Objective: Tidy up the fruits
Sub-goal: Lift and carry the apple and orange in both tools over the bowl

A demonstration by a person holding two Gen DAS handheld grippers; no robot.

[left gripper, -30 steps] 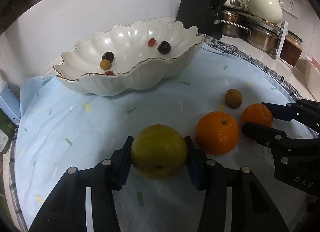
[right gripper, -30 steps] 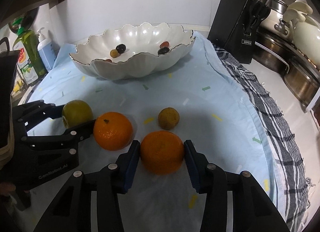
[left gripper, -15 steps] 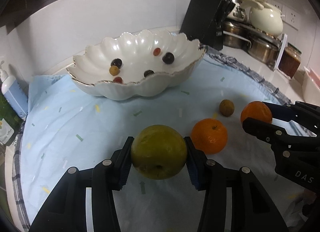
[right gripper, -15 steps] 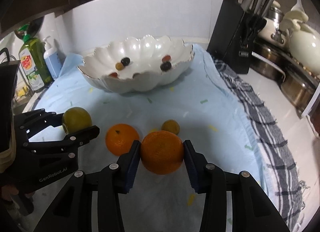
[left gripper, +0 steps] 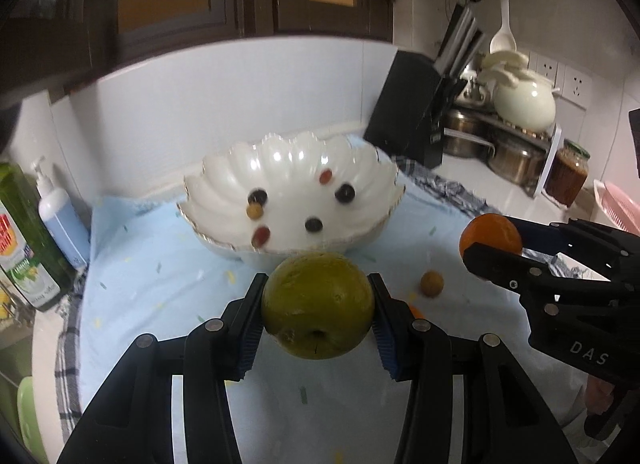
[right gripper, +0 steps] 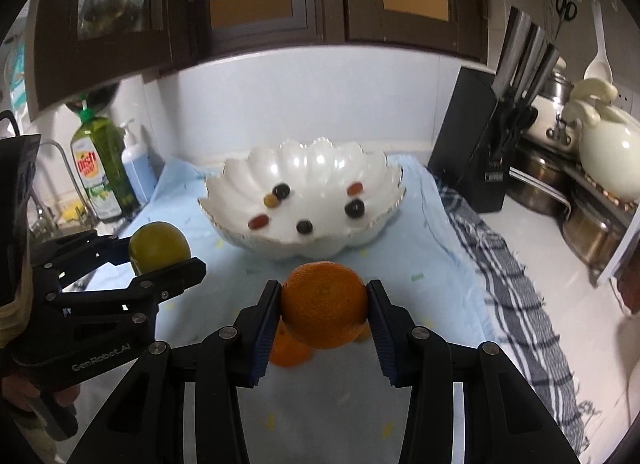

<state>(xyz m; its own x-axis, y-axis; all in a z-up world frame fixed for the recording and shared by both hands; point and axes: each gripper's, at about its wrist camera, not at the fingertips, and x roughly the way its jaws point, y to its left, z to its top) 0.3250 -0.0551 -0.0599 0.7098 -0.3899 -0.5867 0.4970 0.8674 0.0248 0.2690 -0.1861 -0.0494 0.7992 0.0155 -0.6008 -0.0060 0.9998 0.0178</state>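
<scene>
My left gripper [left gripper: 318,318] is clenched on the green apple [left gripper: 318,306], which sits between its 2 pads, lifted above the blue cloth [left gripper: 160,264] in front of the white scalloped bowl [left gripper: 224,232]. The apple is round, dull olive-green, its stem dimple facing the camera. My right gripper [right gripper: 323,314] is clamped on an orange [right gripper: 323,310], also held in the air. A second orange [right gripper: 289,350] lies on the cloth beneath it. The bowl holds 6 small fruits.
</scene>
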